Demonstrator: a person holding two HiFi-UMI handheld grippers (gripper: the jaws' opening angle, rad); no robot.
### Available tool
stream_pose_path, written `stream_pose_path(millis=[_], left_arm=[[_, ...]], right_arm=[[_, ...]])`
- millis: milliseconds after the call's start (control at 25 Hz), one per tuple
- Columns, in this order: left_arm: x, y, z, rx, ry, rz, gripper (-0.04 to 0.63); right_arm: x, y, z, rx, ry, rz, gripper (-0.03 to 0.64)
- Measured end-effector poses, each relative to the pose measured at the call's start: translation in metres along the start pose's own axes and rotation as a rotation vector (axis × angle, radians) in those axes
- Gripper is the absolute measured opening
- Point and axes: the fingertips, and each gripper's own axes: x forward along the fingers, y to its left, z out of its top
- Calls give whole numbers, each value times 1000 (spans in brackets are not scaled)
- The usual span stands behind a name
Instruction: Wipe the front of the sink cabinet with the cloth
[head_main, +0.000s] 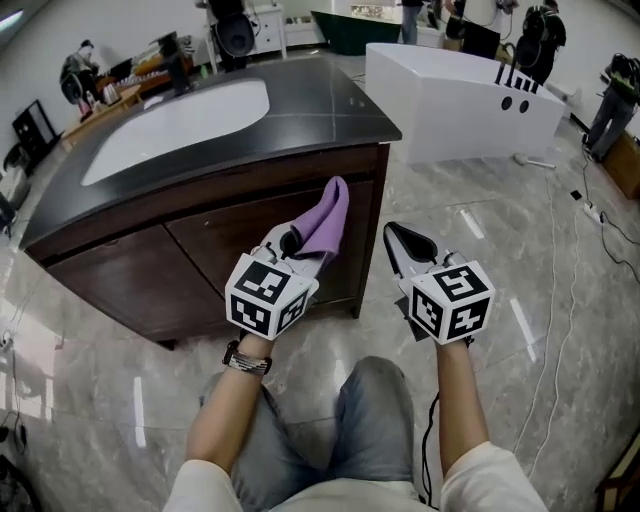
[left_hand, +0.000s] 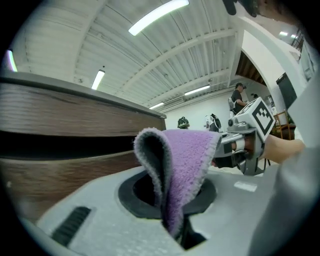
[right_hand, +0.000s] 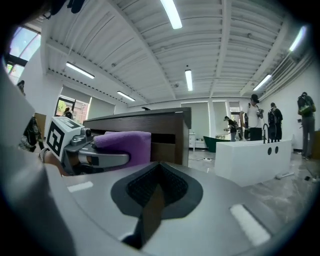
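Observation:
A dark wood sink cabinet (head_main: 240, 250) with a black top and a white basin (head_main: 180, 125) stands in front of me. My left gripper (head_main: 290, 243) is shut on a purple cloth (head_main: 328, 218), which stands up from the jaws just in front of the cabinet's door panels. In the left gripper view the folded cloth (left_hand: 182, 170) rises from the shut jaws, beside the wood front (left_hand: 60, 145). My right gripper (head_main: 405, 243) is held to the right of it, jaws shut with nothing between them, off the cabinet's right corner (right_hand: 170, 135).
A white bathtub (head_main: 470, 105) with black taps stands behind the cabinet on the right. Marble floor (head_main: 520, 260) lies all round, with cables (head_main: 600, 225) at the far right. People stand at the back of the room. My knees (head_main: 350, 420) are below the grippers.

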Motion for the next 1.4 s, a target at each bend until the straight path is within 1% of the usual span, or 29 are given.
stream_pose_path(millis=[80,160,240,360,480,640,800,960,1160,1280,1400], left_arm=[[-28,16,-1,-13,-5,38,50],[-59,31,0,-18,-14,94,49],[-102,48,1,-19,-7,184,50],[-168,73,0,-35,8,314,50],[-218,100,-4,-40,18,443,50],[-284,131,-11,-44,29,616,50],[-348,151,-25,-76,39,741,51],[-410,168,-50,-121,52,858,50],[-475,190,-100,-175,111,974,51],[-501,208,-134,-209,142,1021,49],[-516,225,-169,-238,172,1045,51]], right_arm=[[13,22,1,-9,-2,45,8],[22,45,7,-12,-19,67,8],[33,79,15,-13,-31,128,6],[53,137,25,-30,-31,260,6],[71,178,29,-55,-33,367,6],[89,225,31,-74,-34,471,8],[101,270,31,-87,-33,560,6],[113,303,25,-88,-32,623,8],[133,335,6,-78,-12,654,8],[146,348,-8,-79,5,664,8],[158,357,-26,-84,26,674,8]])
